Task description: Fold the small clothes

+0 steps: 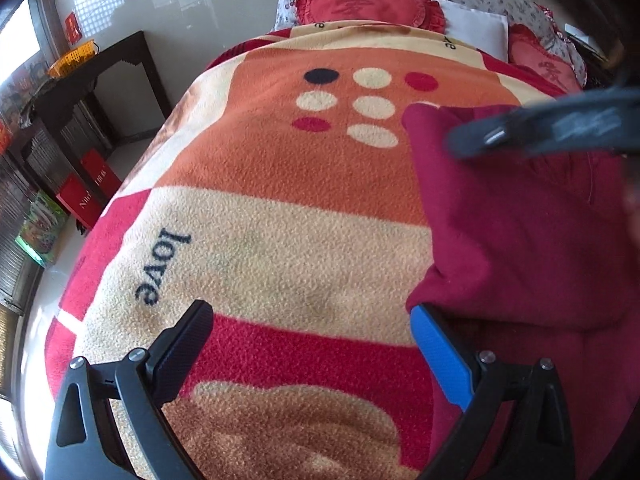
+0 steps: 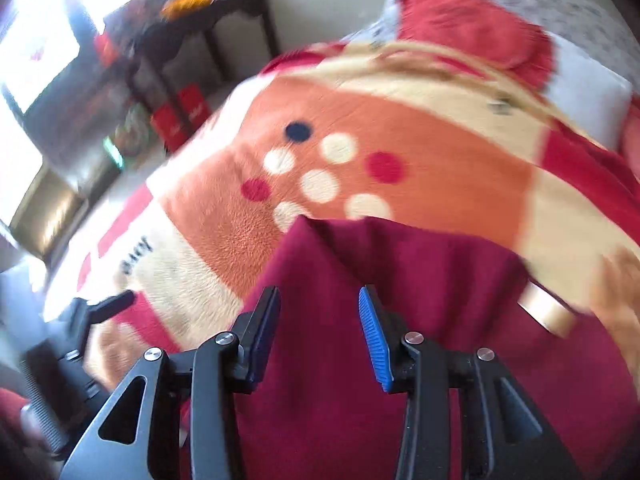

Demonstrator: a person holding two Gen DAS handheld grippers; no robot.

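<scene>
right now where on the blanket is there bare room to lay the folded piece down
Free: the cream band by the "love" lettering and the orange patch below the dots, left of the maroon garment. Crowded: the head end with the red heart pillows, and the right side, under the garment and right tongs.

Left tool (image 1: 308,344) spread wide, right tool (image 2: 318,336) parted (both angled downward), nothing clamped

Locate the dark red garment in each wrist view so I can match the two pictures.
Left wrist view: the dark red garment fills the right side, lying on the blanket.
Right wrist view: it fills the lower centre and right, beneath the gripper.
Shared landmark: the cluster of dots on the blanket's orange band, just beyond the garment's far corner.
</scene>
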